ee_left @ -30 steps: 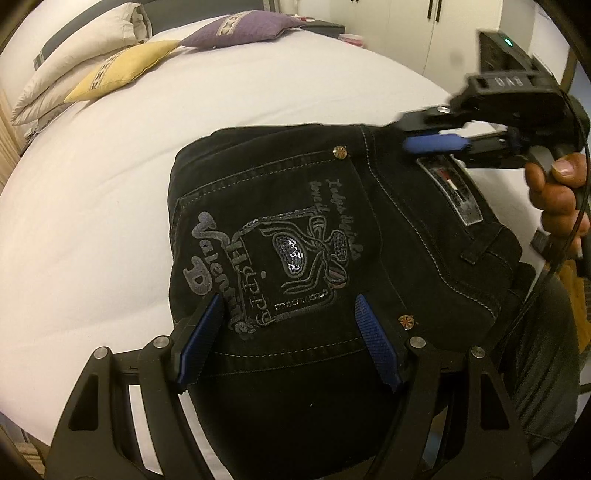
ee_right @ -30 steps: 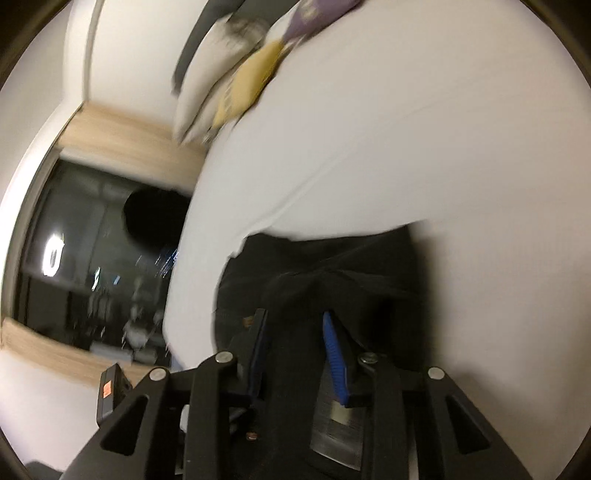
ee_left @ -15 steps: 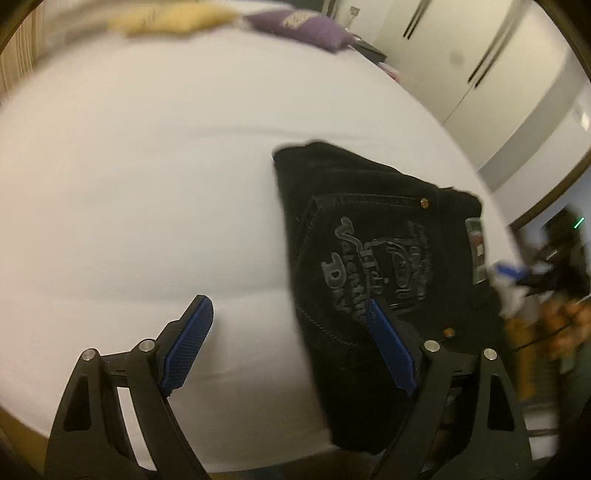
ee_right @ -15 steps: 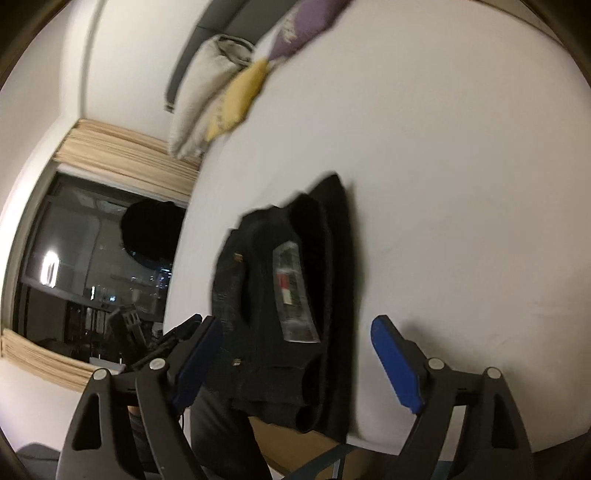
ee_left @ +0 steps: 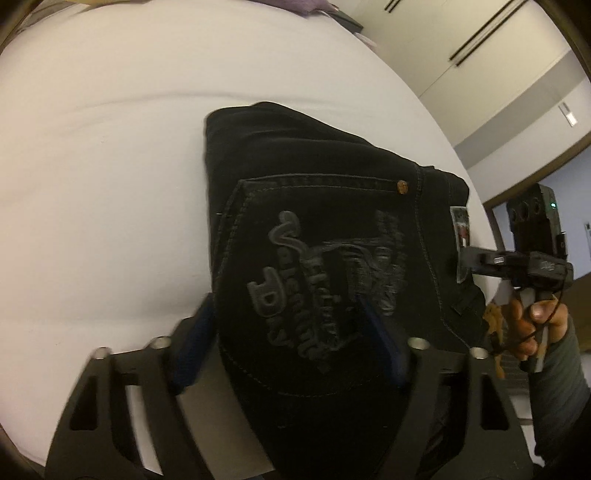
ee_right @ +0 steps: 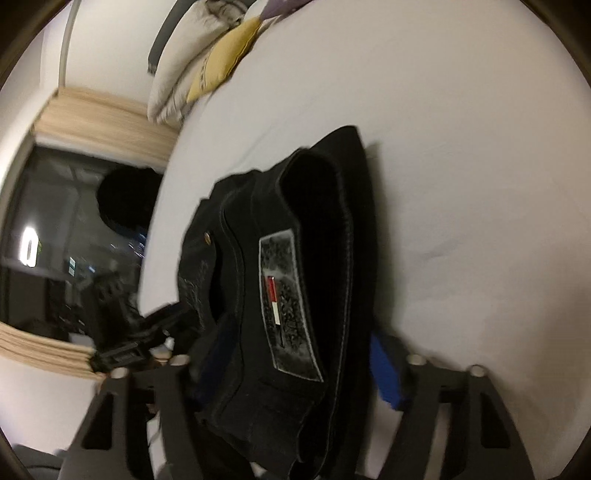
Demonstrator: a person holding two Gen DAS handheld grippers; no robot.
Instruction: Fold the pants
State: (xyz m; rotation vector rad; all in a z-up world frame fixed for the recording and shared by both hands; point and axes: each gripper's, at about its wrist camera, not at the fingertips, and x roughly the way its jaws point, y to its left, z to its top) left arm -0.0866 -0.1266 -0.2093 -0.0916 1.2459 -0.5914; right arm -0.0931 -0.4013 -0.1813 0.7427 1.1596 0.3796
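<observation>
My left gripper (ee_left: 288,347) blurs, its pads dark smears against the pants (ee_left: 332,229). The pants' near end runs off the frame. My right gripper's (ee_right: 295,369) left pad hides behind cloth.

- A white bed (ee_right: 461,147) is seen, with a yellow pillow (ee_right: 225,55) at its head corner.
- A dark window (ee_right: 66,251) is framed by pale wood.
- White wardrobe doors (ee_left: 461,33) are seen beyond.
</observation>
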